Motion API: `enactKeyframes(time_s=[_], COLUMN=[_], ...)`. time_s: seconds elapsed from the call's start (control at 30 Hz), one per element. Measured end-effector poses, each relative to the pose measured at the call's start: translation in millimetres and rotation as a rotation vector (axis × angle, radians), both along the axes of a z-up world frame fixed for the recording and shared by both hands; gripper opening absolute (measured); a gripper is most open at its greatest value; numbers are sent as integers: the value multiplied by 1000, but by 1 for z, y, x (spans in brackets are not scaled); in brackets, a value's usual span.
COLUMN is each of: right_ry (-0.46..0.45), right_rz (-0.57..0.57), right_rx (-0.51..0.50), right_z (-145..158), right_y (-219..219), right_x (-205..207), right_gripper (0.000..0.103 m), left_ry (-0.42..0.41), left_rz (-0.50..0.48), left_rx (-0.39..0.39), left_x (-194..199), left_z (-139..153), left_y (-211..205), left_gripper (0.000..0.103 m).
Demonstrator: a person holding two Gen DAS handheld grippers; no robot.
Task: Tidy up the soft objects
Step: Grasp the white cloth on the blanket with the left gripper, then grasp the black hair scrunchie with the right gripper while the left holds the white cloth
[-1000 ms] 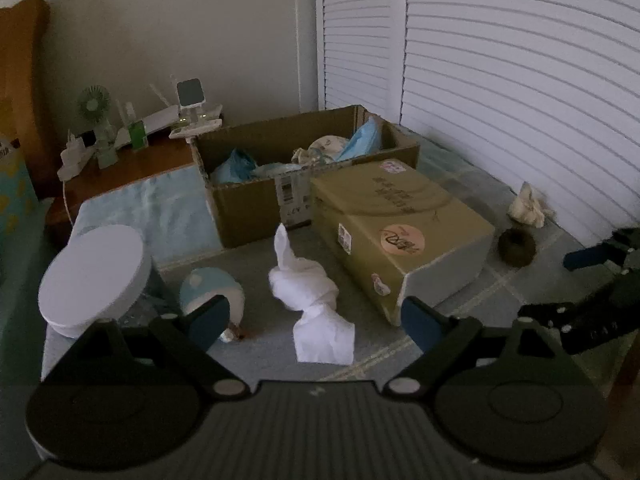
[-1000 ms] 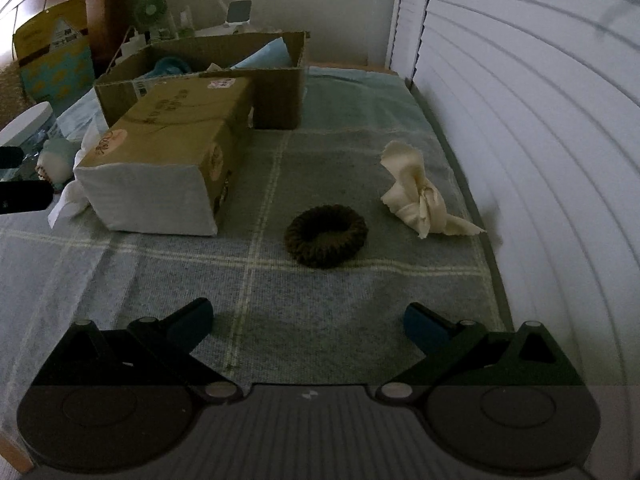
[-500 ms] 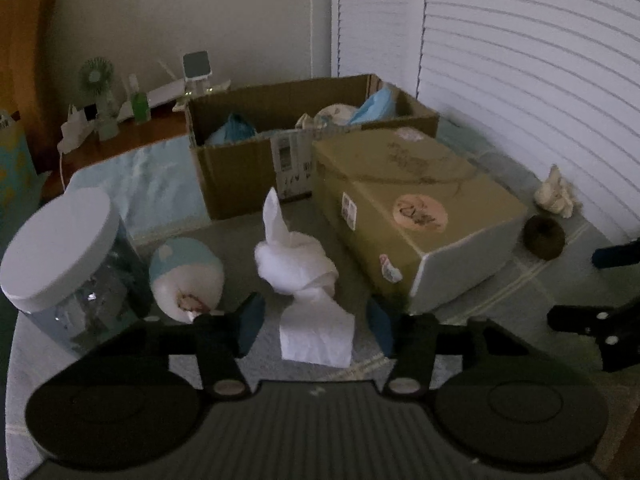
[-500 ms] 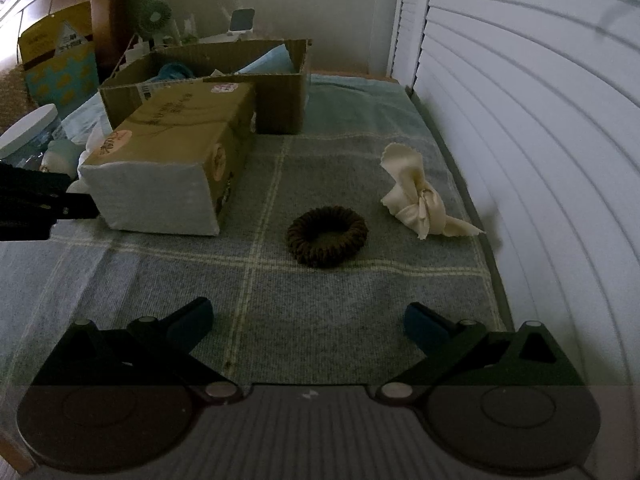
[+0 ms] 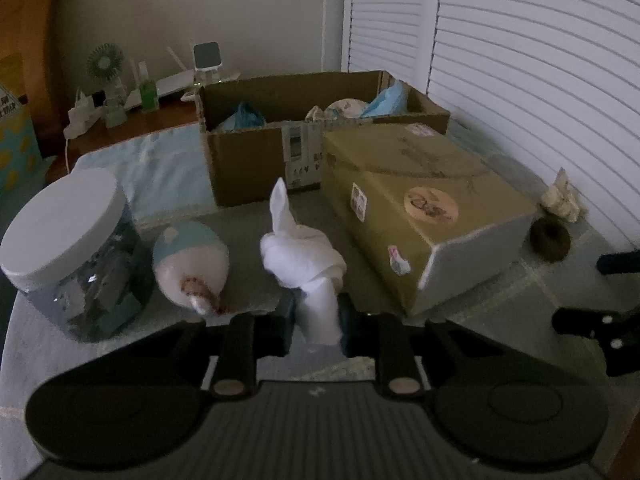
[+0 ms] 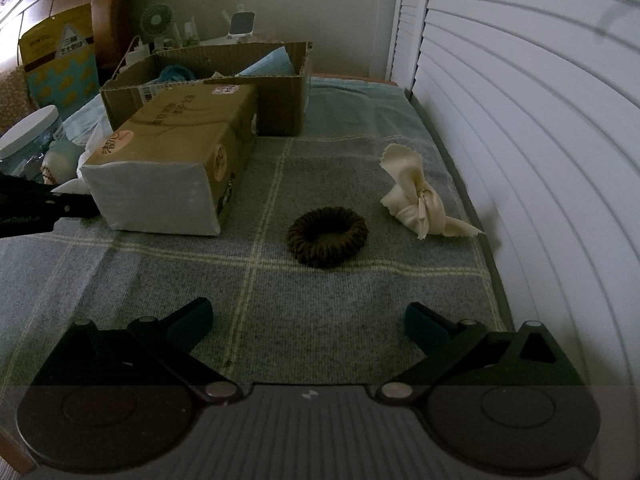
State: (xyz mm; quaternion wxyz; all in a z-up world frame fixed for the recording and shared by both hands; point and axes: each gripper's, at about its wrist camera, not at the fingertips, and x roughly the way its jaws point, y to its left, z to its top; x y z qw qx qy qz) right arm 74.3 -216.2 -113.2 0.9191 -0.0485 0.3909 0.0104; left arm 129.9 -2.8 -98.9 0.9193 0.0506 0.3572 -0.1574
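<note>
Between the pads of my left tool (image 5: pixel 316 316), clamped on its lower tail at six o'clock, stands the knotted white cloth (image 5: pixel 302 258); light, limp, it should lift easily; my right tool (image 6: pixel 308 320) hangs spread apart, empty.

Soft white knotted cloth (image 5: pixel 306 264), matt. Ribbed brown fabric scrunchie (image 6: pixel 327 236), woolly-looking. Cream cloth (image 6: pixel 418 204) at its two o'clock, smooth, frayed edges. Woven checked blanket (image 6: pixel 320 320), coarse. Corrugated cardboard box (image 5: pixel 248 164), dull. Glossy-wrapped tissue pack (image 5: pixel 420 208).
</note>
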Motion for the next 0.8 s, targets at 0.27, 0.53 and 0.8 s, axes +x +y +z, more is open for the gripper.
enactKeyframes(time_s=[0.27,0.53,0.8], right_ry=[-21,-28,-27], right_rz=[-4,-1,10], right_rx=[-2,-3,-22], right_z=[-1,-1,1], right_y=[1,1,-1], right_x=[-6,-7,5], right_gripper=[103,103,103], left_ry=[39,-4,-21], left_rz=[-23,11,40], left_rx=[3,30,26], left_x=[-25,-27,-17], left_z=[2,-1,-6], left_y=[16,13,8], left_gripper=[21,53,76])
